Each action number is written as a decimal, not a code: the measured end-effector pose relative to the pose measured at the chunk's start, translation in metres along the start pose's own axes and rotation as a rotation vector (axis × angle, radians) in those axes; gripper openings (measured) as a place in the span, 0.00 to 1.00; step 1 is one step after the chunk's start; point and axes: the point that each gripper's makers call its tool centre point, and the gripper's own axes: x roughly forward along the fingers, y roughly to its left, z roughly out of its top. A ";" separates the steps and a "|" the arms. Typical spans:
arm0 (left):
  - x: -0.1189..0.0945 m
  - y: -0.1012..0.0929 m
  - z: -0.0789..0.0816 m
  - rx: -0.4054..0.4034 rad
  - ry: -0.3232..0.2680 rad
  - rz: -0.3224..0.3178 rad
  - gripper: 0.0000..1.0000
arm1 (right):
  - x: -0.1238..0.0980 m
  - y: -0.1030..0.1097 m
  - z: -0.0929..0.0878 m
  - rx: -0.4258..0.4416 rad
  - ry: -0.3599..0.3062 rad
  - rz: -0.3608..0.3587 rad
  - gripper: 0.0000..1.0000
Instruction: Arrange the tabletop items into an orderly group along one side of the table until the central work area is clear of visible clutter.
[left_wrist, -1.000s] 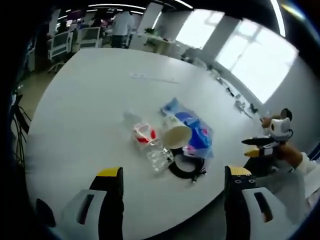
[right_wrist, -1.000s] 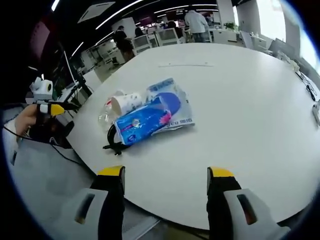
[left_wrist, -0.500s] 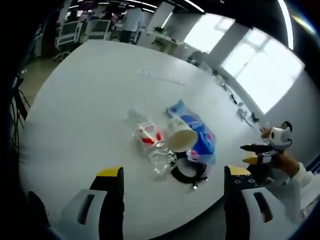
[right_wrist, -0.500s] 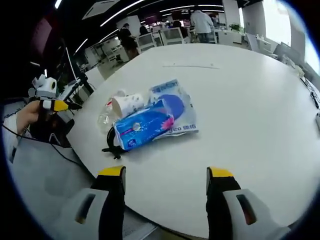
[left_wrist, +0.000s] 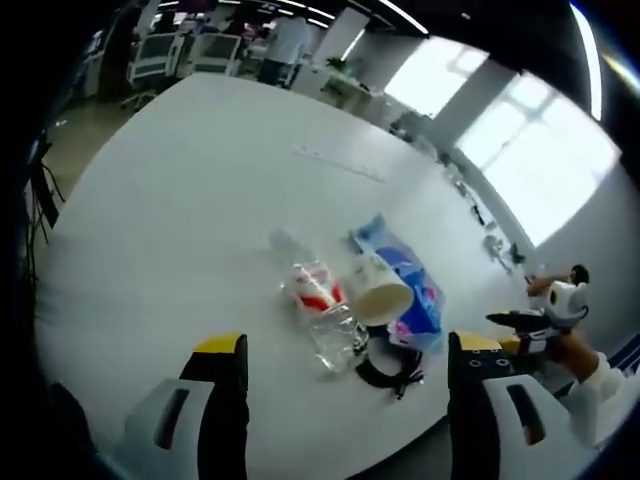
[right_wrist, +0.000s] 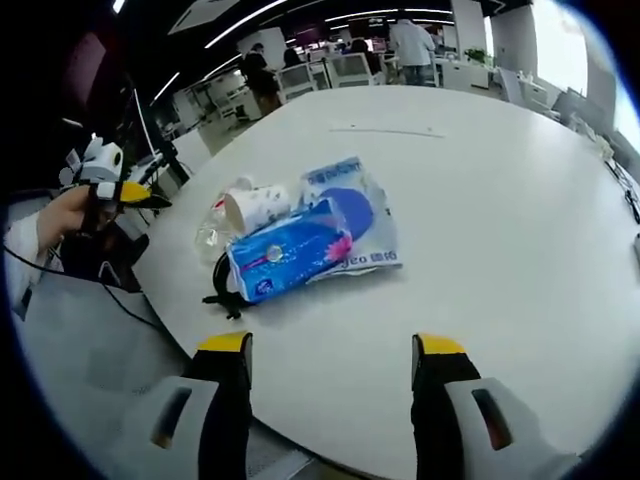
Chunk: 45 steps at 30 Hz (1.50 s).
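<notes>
Both grippers, the left gripper (left_wrist: 345, 365) and the right gripper (right_wrist: 330, 365), are held released above the near table (right_wrist: 500, 200) edge. A paper cup (left_wrist: 378, 290), clear bottle (left_wrist: 318, 305), blue packets (right_wrist: 300, 245) and black cable (left_wrist: 385, 370) are clustered together near that edge.

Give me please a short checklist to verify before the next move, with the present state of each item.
1. Left gripper open and empty: ok, jaws stand apart with nothing between them.
2. Right gripper open and empty: ok, same.
3. Items within sight: ok, the paper cup, clear plastic bottle, blue tissue pack, blue-white pouch and black cable lie in one heap.
4. Items free to lift singly: not ok, the tissue pack lies on the pouch and the cup touches the bottle.
5. Cable untangled from the rest: cannot tell.
6. Free space on the white table for a row: ok, wide bare surface around the heap.
</notes>
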 end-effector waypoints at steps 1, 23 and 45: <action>0.002 0.001 0.001 -0.003 0.000 0.000 0.79 | 0.000 0.000 0.001 -0.001 -0.004 0.000 0.62; 0.049 0.013 -0.009 0.062 0.047 0.111 0.80 | 0.008 0.001 0.007 0.003 0.008 0.001 0.62; 0.077 0.021 -0.015 0.147 0.055 0.315 0.80 | 0.021 0.004 0.016 0.017 0.002 0.012 0.62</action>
